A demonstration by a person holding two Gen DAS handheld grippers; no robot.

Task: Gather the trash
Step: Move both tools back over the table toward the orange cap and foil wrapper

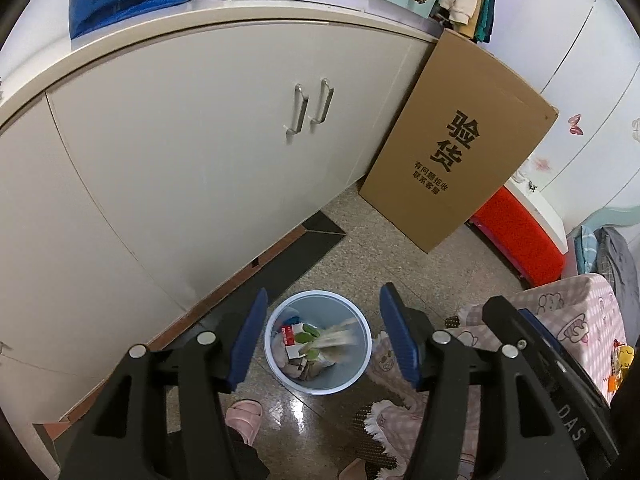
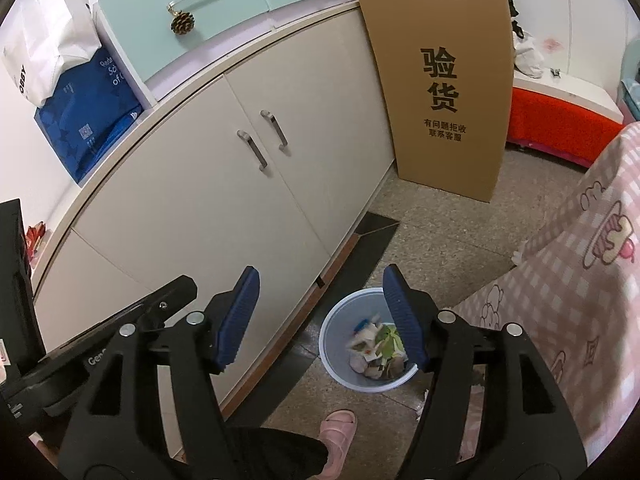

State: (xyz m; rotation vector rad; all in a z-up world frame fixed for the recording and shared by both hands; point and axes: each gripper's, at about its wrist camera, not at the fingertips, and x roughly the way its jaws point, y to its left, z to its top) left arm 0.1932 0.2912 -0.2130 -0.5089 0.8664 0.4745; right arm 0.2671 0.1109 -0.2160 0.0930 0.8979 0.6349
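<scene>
Trash — paper scraps, wrappers, a green leaf; light, soft, crushable — lies in the bin on the floor beside the cabinet. Pinch by a loose edge. Left gripper and right gripper: both spread, empty.

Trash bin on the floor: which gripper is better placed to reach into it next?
Left, probably. The bin sits centred between the open left gripper; the right gripper, also open, has it off-centre.
</scene>
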